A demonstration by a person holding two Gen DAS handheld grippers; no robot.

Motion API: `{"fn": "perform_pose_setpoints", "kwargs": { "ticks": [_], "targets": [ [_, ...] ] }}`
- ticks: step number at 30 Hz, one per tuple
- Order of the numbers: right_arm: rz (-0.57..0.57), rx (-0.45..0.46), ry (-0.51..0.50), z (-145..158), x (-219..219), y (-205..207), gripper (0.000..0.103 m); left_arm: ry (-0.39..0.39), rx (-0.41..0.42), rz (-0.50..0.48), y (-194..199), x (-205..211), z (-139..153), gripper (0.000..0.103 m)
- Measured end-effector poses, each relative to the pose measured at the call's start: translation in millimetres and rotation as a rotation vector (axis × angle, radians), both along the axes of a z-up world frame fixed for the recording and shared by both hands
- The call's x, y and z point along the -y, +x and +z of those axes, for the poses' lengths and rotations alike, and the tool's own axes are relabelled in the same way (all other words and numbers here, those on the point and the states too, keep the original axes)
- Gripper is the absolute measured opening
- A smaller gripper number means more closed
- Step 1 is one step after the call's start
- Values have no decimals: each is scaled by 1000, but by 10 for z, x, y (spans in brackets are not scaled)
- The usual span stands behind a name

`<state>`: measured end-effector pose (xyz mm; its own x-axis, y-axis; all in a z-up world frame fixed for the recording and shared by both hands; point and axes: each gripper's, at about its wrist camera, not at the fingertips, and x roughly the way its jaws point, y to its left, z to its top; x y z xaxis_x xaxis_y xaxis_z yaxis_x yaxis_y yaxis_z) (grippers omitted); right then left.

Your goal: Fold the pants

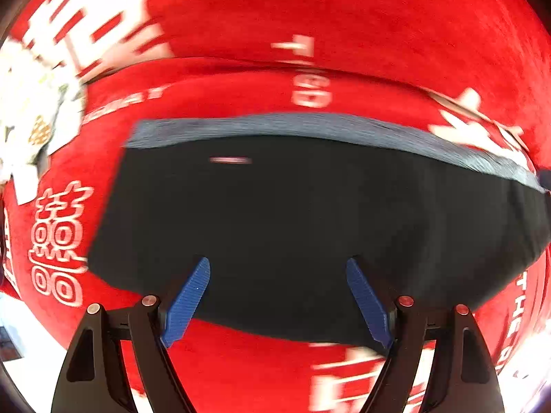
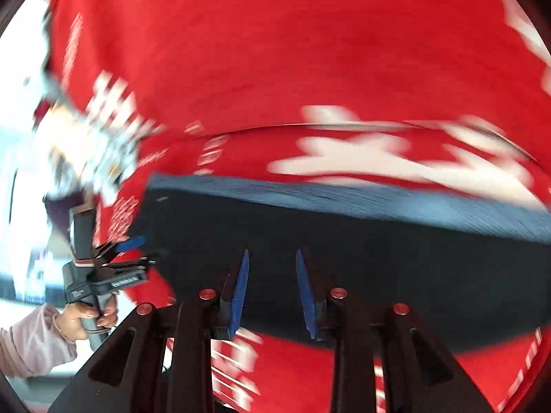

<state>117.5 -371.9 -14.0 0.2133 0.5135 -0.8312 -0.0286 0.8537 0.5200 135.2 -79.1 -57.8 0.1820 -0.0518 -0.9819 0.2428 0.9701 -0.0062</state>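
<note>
Dark folded pants [image 1: 292, 227] lie flat on a red cloth [image 1: 344, 17] printed with white characters. Their grey-blue waistband [image 1: 310, 125] runs along the far edge. My left gripper [image 1: 277, 263] hovers over the near part of the pants, open wide, with nothing between its blue pads [image 1: 189, 296]. In the right wrist view the pants [image 2: 396, 268] fill the lower right. My right gripper [image 2: 272, 253] is above their near edge, open with a narrow gap and nothing in it. The left gripper [image 2: 132, 244] shows at the pants' left corner, held by a hand [image 2: 86, 316]. Both views are motion-blurred.
A white patterned item [image 1: 31, 113] lies on the cloth left of the pants. Past the cloth's left edge there is a bright white surface [image 1: 24, 337]. A pale sleeve [image 2: 31, 340] reaches in from the lower left of the right wrist view.
</note>
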Motion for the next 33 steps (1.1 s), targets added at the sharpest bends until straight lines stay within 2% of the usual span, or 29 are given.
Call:
{"fn": "perform_pose_setpoints", "kwargs": {
  "ticks": [5, 7, 9, 11, 17, 20, 22, 23, 24, 27, 30, 33],
  "targets": [
    [285, -19, 41, -191, -1588, 802, 39, -21, 20, 87, 282, -954, -60, 83],
    [394, -21, 22, -254, -2158, 1086, 40, -48, -5, 104, 380, -1250, -170, 83],
    [479, -27, -13, -423, -2624, 1321, 44, -84, -26, 104, 457, -1447, -299, 83],
    [539, -43, -55, -583, -2982, 1530, 46, -139, -53, 87, 516, -1578, -418, 83],
    [648, -104, -153, -1051, -3519, 1907, 46, -255, -85, 13, 544, -1704, -619, 83],
    [658, -142, -186, -1264, -3647, 2044, 49, -291, -73, -7, 529, -1717, -653, 79],
    [650, -175, -155, -1311, -3638, 2065, 47, -299, -63, -11, 529, -1748, -653, 72],
    [652, -183, -140, -1300, -3635, 2063, 40, -300, -58, -8, 527, -1788, -650, 67],
    [670, -179, -135, -1264, -3645, 2041, 10, -305, -57, -2, 530, -1845, -650, 62],
    [746, -163, -126, -1120, -3671, 1929, 6, -325, -60, 26, 554, -1997, -642, 50],
    [769, -153, -103, -997, -3717, 1883, 6, -346, -71, 44, 528, -2097, -605, 48],
    [782, -144, -101, -908, -3782, 1885, 6, -326, -57, 26, 453, -2129, -555, 48]
  ]
}}
